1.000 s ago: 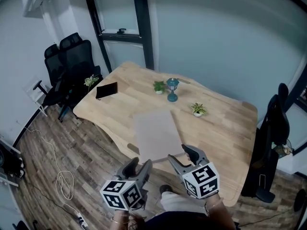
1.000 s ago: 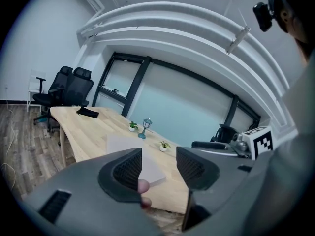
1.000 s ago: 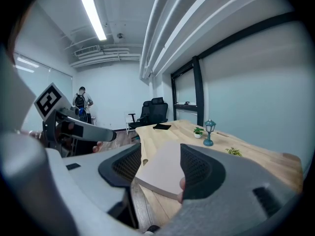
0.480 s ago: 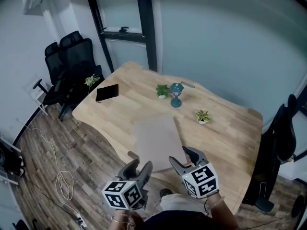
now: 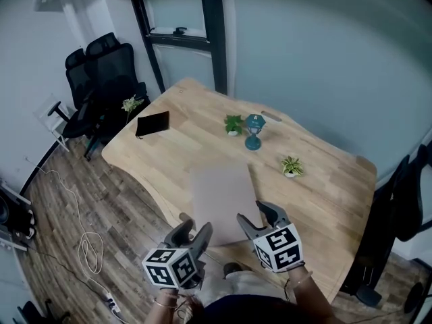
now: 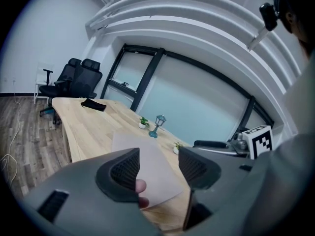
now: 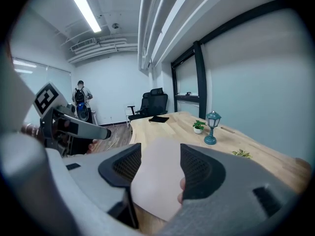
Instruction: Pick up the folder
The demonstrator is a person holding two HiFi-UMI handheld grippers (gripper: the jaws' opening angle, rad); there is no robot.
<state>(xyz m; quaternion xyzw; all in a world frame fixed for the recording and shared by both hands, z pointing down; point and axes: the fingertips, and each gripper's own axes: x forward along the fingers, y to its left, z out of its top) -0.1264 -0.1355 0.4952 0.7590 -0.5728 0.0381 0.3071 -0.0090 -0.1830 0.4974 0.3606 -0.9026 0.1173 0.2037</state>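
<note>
Folder [image 5: 223, 194]: pale, lies flat on the wooden surface [image 5: 324, 181], near the edge closest to the person. It sits just ahead of both claws, its near end between them in the head view.

Left claw [image 5: 194, 231]: jaws apart and opening. In the left gripper view the folder [image 6: 147, 173] shows through the gap of the left claw [image 6: 157, 168], but neither pad presses on it. The folder's near-left corner is just ahead and to the right of this claw.

Right claw [image 5: 255, 216]: jaws apart, nothing clamped. In the right gripper view the folder [image 7: 157, 176] fills the gap of the right claw [image 7: 160, 166], with no pad on it. Whether the tips touch the sheet: cannot tell.

Beyond the folder, well ahead of the claws: a teal lamp [image 5: 254, 131] upright, a small potted plant [image 5: 233, 124] just left of it, and a second plant [image 5: 291, 166] ahead of the right claw. Far ahead-left of the left claw lies a black pouch [image 5: 152, 123]. Past that corner stand black office chairs [image 5: 101, 79]. A cable [image 5: 91, 255] is looped on the floor, left of the left claw.
</note>
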